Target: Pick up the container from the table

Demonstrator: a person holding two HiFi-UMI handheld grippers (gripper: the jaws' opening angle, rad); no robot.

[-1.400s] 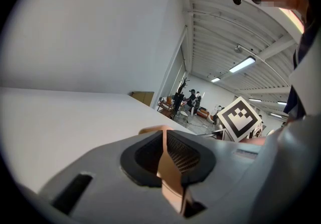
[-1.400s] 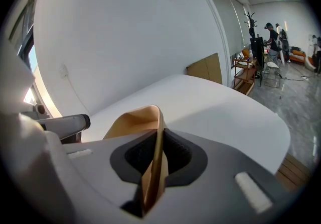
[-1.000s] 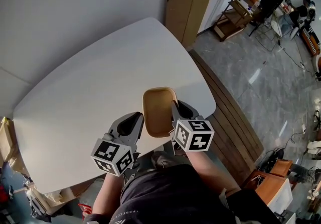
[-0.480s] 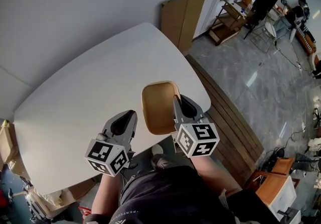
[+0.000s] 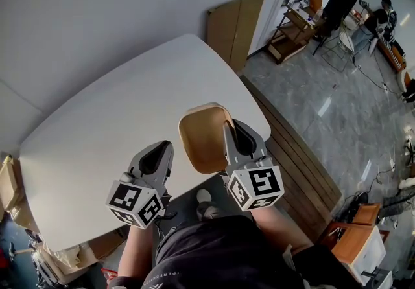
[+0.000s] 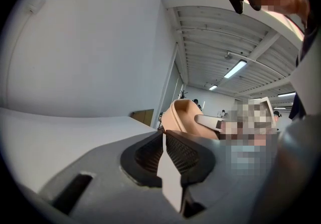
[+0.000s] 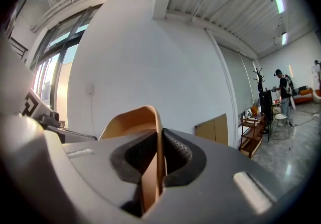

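**Item:** container [image 5: 202, 135], tan, shallow, oblong with rounded corners.

**Location:** over the near edge of the white worktop [image 5: 110, 119], hollow side facing upward. Judged lifted clear of the surface; exact tilt hard to tell.

**Hold:** pinched by one long side wall between the jaws of the right gripper [image 5: 228, 129], one jaw inside the hollow and one outside. Jaws nearly together, kept apart only by the thin wall. Probable reason for the edge grip: body too broad to span, wall thin enough to clamp. Carried from one side only, so likely to sag or slip if jolted.

**Left gripper [image 5: 161, 146]:** just beside the container's other long side, not touching it. Jaws drawn together on nothing. Judged spare, within reach for steadying the free side.

**Surroundings:**
- wooden board [image 5: 235, 22] leaning against the wall beyond the worktop's far corner
- wooden planks [image 5: 298, 151] on the floor along the worktop's right edge
- shelf rack [image 5: 295, 25] and a person [image 5: 379, 12] far off in the room

**Obstructions:** none seen around the container, all of the above standing well apart from it.
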